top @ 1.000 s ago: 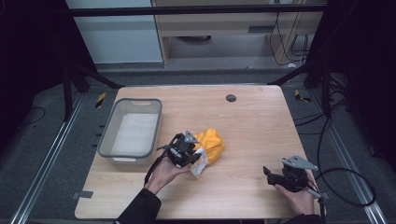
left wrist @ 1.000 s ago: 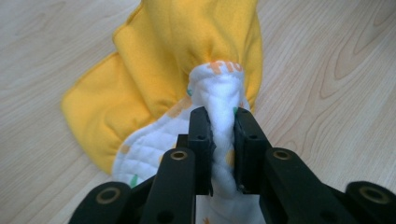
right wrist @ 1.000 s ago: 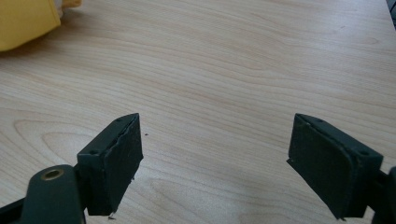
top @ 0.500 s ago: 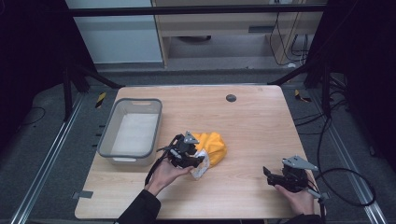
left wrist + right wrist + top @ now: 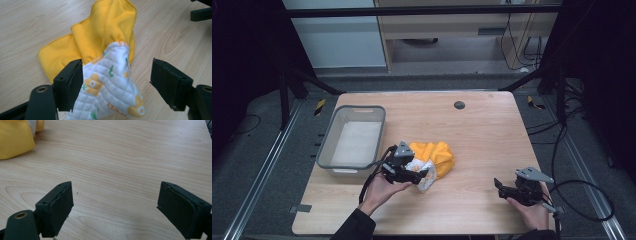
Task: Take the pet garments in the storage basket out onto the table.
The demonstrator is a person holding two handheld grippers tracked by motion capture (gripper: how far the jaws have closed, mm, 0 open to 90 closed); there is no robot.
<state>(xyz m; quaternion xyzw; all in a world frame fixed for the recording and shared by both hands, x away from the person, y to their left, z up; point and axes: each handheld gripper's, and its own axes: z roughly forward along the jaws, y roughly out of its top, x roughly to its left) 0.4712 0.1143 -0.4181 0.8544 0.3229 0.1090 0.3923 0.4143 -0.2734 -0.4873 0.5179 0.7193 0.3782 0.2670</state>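
Here's the wooden table (image 5: 482, 135), and the person's left hand (image 5: 384, 189) has the left gripper (image 5: 418, 176) pushed right up against a bunched cloth (image 5: 434, 159) near the middle of the tabletop. The cloth is yellow on one face and white quilted with orange flowers and green leaves on the other. From the left gripper view, the quilted end of the cloth (image 5: 110, 87) sits between the two black jaws, which stand wide apart: it touches one jaw and leaves a clear gap to the other, so nothing is pinched. The yellow part fans out beyond it, flat on the wood.

Just beside the left hand, toward the table's left edge, sits a grey plastic bin (image 5: 328, 145), with a pale liner inside it. Apart from the cloth, not touching it.

Over on the right, the right hand (image 5: 532, 212) holds the right gripper (image 5: 498, 186) low near the front right corner, well apart from the cloth. In the right gripper view its jaws are spread wide over bare wood, with a corner of the yellow cloth (image 5: 15, 140) at the far edge. A small dark round spot (image 5: 459, 105) marks the table's far side.
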